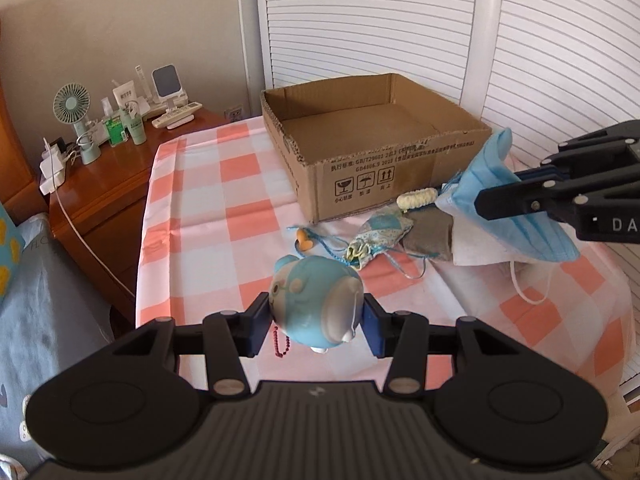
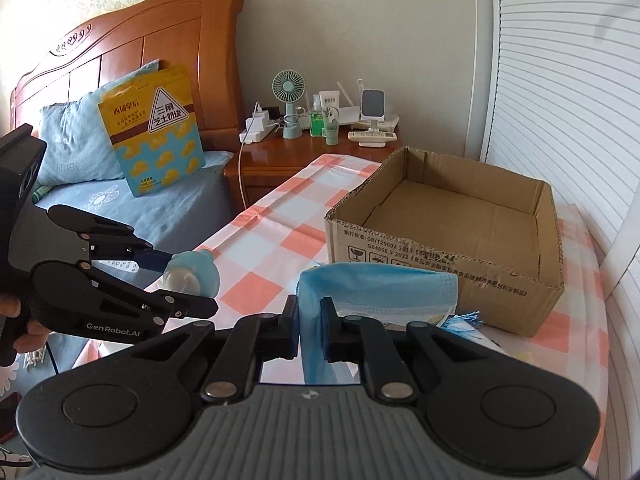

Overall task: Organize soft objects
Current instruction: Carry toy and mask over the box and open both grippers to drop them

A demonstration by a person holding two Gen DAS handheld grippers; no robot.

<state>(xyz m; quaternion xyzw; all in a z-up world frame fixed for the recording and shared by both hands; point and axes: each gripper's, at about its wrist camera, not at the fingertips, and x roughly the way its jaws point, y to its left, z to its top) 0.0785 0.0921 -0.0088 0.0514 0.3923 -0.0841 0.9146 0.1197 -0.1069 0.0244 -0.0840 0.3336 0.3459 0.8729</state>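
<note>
Holding both clear of the table: left gripper [image 1: 316, 314] clamps the blue toy [image 1: 316, 304], right gripper [image 2: 308, 322] pinches the mask [image 2: 376, 284], cardboard box [image 1: 400, 176] at our 12 o'clock for dropping in.

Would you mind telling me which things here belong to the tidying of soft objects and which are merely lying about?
Job in hand:
- blue toy, in the left gripper
- face mask, in the right gripper
- cardboard box
- drawstring pouch
- grey cloth

Lying about:
- desk fan
- green bottle
- yellow bag
- pillow
</note>
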